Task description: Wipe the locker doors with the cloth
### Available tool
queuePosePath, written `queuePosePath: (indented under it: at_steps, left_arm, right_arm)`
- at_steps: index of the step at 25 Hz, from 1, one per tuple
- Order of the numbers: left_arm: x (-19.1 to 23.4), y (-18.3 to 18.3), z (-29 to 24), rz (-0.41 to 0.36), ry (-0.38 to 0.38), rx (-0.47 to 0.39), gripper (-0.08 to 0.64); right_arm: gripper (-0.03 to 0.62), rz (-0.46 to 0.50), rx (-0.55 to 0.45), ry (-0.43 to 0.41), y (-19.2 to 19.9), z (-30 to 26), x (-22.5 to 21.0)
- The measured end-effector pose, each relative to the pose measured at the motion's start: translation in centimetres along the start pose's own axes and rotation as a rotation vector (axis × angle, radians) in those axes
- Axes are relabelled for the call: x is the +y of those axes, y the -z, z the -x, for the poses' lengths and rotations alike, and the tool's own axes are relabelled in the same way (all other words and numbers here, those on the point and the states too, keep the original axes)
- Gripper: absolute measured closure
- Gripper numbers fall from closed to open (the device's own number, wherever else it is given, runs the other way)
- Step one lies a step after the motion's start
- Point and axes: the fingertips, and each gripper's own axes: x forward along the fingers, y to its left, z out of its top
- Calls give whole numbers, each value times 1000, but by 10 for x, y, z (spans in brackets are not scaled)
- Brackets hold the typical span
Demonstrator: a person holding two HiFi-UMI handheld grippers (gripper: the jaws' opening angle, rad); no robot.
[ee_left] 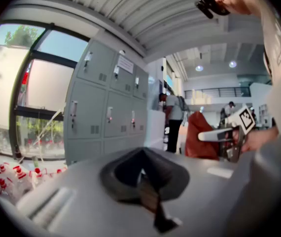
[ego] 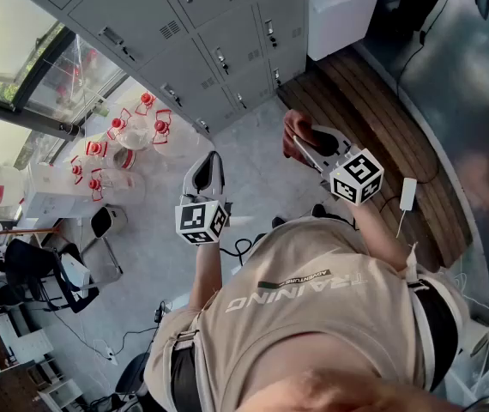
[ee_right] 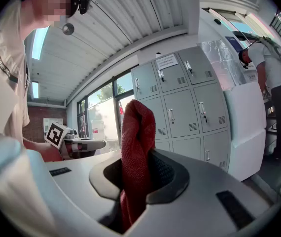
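Note:
Grey locker doors (ego: 219, 50) fill the wall ahead; they also show in the left gripper view (ee_left: 106, 107) and the right gripper view (ee_right: 185, 102). My right gripper (ego: 303, 142) is shut on a red cloth (ego: 295, 130), held in the air short of the lockers. In the right gripper view the cloth (ee_right: 136, 132) stands up bunched between the jaws of the right gripper (ee_right: 138, 169). My left gripper (ego: 211, 163) hangs beside it to the left, shut with nothing in it (ee_left: 141, 157). The left gripper view shows the cloth (ee_left: 201, 135) off to the right.
Several clear water jugs with red caps (ego: 123, 140) stand on the floor at the left by a window. A white cabinet (ego: 343, 11) stands right of the lockers, with wooden decking (ego: 373, 118) before it. A chair (ego: 51, 273) is behind left. A person (ee_left: 174, 120) stands far off.

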Motion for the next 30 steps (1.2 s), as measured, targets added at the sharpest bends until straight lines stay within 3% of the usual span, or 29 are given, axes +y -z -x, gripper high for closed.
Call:
queuePosePath:
  at_steps: [11, 18, 23, 30]
  left_arm:
    - [31, 15, -5, 30, 23, -14, 554]
    - [53, 51, -8, 103, 6, 23, 554]
    - [65, 58, -27, 202, -11, 34, 554]
    - [77, 32, -74, 130, -34, 44, 554]
  right_arm:
    - [537, 25, 57, 33, 16, -35, 14]
    - [538, 47, 130, 16, 33, -59, 17]
    - [537, 88, 185, -2, 41, -77, 4]
    - [538, 61, 154, -48, 37, -111, -39]
